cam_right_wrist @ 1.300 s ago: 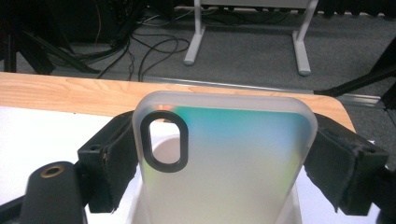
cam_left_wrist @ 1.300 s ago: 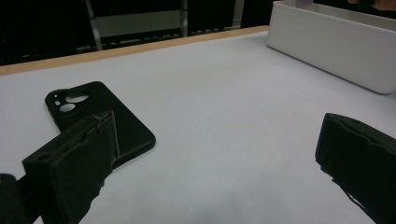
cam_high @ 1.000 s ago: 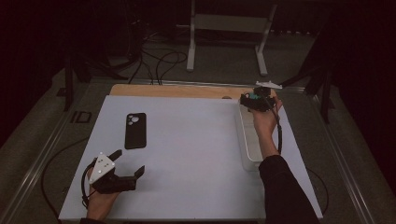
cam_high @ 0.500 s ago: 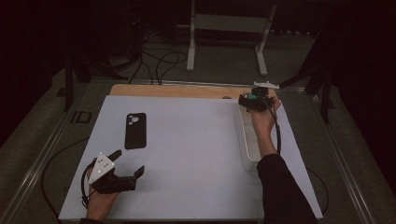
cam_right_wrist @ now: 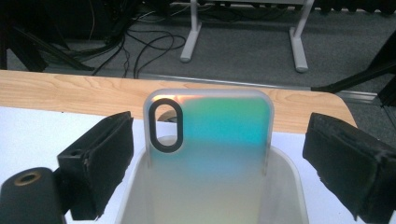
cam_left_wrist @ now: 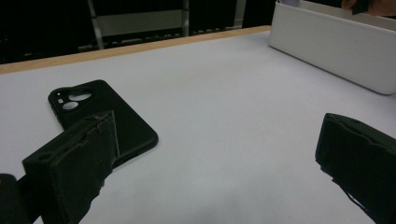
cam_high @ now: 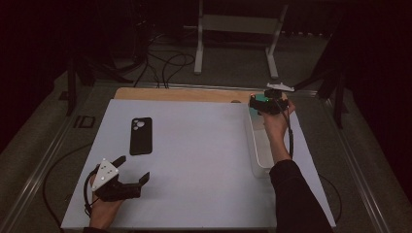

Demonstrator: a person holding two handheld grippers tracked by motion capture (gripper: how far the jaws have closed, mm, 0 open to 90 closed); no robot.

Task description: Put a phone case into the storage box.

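White worktop (cam_high: 204,160) carries a white bin (cam_right_wrist: 210,196) with an iridescent phone case (cam_right_wrist: 210,135) standing at its far end, the right hand-held gripper (cam_right_wrist: 215,158) having just opened off it, suggesting release, while the left hand-held gripper (cam_left_wrist: 215,163) gapes empty near a black phone case (cam_left_wrist: 102,116), well left of the bin.

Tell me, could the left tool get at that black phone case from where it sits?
Probably yes. The left tool is open, the black case lies flat just ahead of it, and only bare table lies between.
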